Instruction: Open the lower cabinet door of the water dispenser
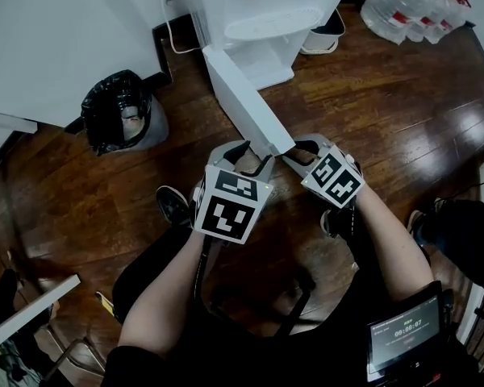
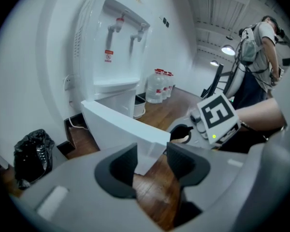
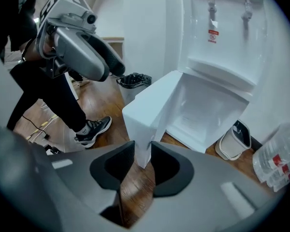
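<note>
Over the wooden floor (image 1: 371,111), the lower cabinet door (image 1: 242,95) is standing open; the right gripper (image 3: 142,151) is clamping its free edge (left gripper (image 2: 151,151) is gaping beside it).

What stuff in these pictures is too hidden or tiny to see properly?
- Red label on the water dispenser: too small to read, right gripper view.
- Water bottles: cut off by the head view's top edge.
- Bin: contents too dark to tell, head view.
- Screen: print too small, head view.
</note>
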`<state>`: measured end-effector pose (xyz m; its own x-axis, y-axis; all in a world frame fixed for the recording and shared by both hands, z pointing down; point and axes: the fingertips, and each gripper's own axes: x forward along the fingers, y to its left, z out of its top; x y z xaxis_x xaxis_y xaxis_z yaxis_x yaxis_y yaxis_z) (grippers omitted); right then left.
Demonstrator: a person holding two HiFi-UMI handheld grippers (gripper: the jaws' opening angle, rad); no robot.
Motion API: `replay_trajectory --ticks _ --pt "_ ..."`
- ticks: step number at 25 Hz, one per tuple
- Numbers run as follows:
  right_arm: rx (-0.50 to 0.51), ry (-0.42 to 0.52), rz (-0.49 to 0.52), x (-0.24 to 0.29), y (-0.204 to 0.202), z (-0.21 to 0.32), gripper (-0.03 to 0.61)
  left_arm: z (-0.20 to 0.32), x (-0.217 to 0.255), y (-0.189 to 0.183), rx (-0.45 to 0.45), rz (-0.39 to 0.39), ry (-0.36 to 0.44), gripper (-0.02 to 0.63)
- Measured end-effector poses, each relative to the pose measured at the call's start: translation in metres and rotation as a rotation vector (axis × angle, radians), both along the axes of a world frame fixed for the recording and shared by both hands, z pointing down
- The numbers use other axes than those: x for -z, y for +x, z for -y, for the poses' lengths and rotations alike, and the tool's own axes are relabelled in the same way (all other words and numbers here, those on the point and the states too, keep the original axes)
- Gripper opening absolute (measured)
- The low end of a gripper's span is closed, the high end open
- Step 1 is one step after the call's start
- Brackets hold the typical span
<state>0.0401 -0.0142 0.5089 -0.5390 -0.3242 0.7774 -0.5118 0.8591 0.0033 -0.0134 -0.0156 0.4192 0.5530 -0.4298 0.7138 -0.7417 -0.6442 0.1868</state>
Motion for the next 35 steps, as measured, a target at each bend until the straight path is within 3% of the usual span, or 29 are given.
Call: replay_trajectory --ticks 10,17,25,35 --pt "0.120 -0.033 0.029 0.004 -0.046 -0.020 0.085 0.026 0.008 -0.040 0.124 -0.003 0.039 0.208" --pt "0.172 -0.056 0.067 0.006 -0.081 -0.030 0.075 0.013 -0.002 -0.056 0.106 0.022 0.012 0.207" --pt "0.203 -0.068 0.101 0.007 -0.115 -0.035 0.069 0.026 0.015 -0.096 0.198 0.001 0.051 0.207" --pt "0.236 -0.055 0.125 0.008 -0.158 -0.034 0.064 0.025 0.008 -0.132 0.238 0.024 0.044 0.207"
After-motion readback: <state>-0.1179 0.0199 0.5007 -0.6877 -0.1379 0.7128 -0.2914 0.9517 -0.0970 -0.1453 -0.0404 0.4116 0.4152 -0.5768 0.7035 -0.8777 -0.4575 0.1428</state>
